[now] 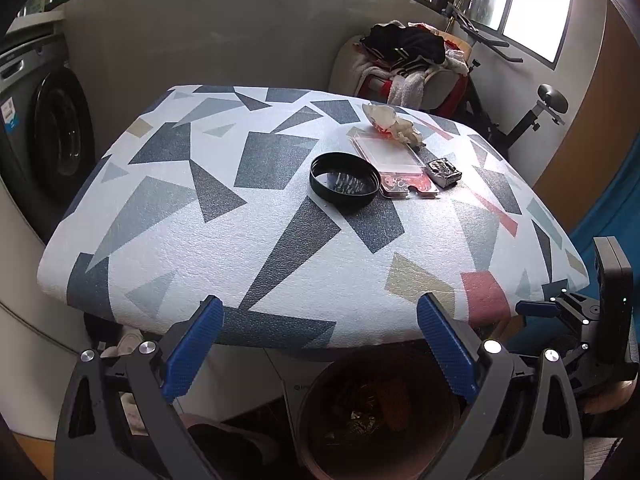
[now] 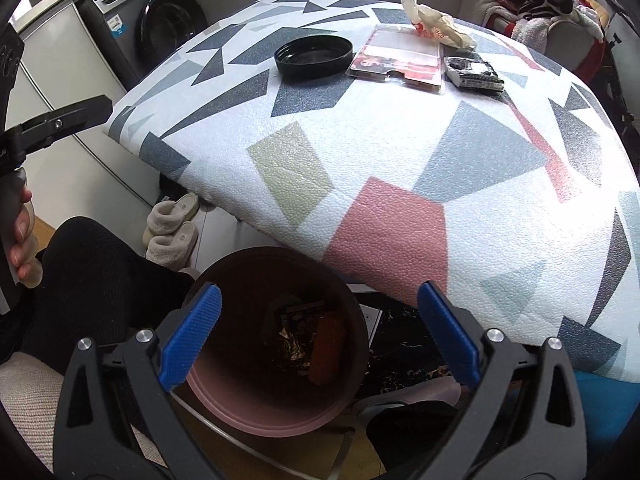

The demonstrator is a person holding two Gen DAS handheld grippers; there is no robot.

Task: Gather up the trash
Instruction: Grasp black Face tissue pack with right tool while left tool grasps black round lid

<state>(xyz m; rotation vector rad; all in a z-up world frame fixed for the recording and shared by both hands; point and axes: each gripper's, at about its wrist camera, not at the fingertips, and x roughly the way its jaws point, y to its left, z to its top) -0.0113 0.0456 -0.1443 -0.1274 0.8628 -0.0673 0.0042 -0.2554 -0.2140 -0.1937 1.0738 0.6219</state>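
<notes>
— Trash sits on the far side of our table: a crumpled wrapper, a flat pack, a black lid and a small dark packet. They lie close together.

— And our tongs?

— We hold the right tongs wide open over the bin. Nothing is in them. We see some trash down in the bin.

— And the left tongs?

— Wide open too, with nothing in them, at the near edge of the table.
</notes>
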